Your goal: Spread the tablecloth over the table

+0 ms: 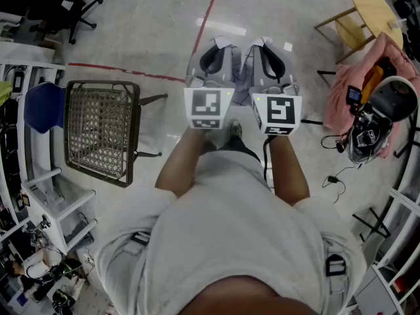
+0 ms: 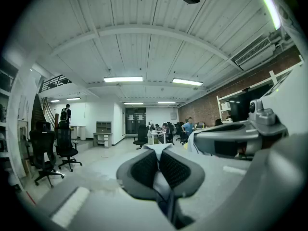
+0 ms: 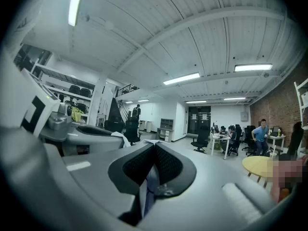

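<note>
1. I have both grippers side by side in front of the person's chest, their marker cubes facing up at the head camera. The left gripper (image 1: 216, 44) and the right gripper (image 1: 266, 44) almost touch and both point away from the body.
2. In the left gripper view, the left gripper (image 2: 159, 159) is clenched. Its two ribbed pads are pressed together on a thin fold of the pale tablecloth (image 2: 157, 149), which pokes out past the tips.
3. In the right gripper view, the right gripper (image 3: 154, 147) is clenched the same way. A sliver of the tablecloth (image 3: 153, 142) is pinched between its pads and shows at the tips.
4. The tablecloth is therefore held up in the air at two spots close together. In the head view I can't separate it from the grey gripper bodies, so I can't tell how the rest of it hangs.
5. A black wire-mesh table (image 1: 98, 133) stands on the floor (image 1: 157, 31) to the person's left, well apart from the grippers, with its top bare.
6. A round wooden table (image 1: 374, 5) stands far to the right, and a pink cloth (image 1: 354, 84) is heaped near it.
7. A red line (image 1: 207, 18) runs across the floor ahead of the grippers.
</note>
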Demonstrator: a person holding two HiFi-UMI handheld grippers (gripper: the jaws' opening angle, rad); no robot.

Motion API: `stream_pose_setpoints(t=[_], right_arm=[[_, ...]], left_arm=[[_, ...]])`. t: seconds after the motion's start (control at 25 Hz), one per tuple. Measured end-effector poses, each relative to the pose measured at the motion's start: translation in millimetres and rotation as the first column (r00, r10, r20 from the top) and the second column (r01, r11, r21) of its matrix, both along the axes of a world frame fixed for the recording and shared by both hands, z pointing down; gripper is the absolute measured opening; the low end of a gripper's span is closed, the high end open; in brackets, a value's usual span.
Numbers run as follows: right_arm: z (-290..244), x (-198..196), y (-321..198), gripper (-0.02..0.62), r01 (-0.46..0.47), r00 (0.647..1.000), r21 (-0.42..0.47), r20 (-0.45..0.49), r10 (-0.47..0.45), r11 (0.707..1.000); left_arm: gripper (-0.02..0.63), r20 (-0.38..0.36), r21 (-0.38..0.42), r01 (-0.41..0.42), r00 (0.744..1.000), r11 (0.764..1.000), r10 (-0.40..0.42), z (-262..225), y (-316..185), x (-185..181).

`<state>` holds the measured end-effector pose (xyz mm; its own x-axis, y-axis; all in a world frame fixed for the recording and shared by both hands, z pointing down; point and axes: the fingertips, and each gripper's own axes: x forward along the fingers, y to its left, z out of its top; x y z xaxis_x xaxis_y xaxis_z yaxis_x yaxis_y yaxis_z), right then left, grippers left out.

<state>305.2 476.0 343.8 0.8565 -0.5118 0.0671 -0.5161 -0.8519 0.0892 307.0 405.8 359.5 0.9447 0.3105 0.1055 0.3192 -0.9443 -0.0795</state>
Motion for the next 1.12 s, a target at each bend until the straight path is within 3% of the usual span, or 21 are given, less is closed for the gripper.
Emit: stream_pose_setpoints(t=[0.28,0.56,0.8,1.12], right_arm=[[12,7,2,0.008,0.039,0.999,0.008,0.019,-0.039,0.999],[30,13,-20,0.008,0.134,0.99,0.039,0.034,-0.135,0.99],[32,2,-100,0.008,0.285,0.957,0.035,0.044,-0.286,0.958],[46,-20,-207,0.008,0.362,0.929,-0.001,0.078,-0.361,0.932]], left_arm=[[0.023,0.019,-0.005,0.025,1.0,1.0,-0.025,11,9,4],[0.023,0.041,-0.029,0.137,0.99,0.99,-0.136,26,-15,1],[0.023,0.061,-0.034,0.282,0.958,0.959,-0.28,31,-90,-18],[0.023,0.086,-0.042,0.351,0.934,0.936,-0.346,44,-195,-35]])
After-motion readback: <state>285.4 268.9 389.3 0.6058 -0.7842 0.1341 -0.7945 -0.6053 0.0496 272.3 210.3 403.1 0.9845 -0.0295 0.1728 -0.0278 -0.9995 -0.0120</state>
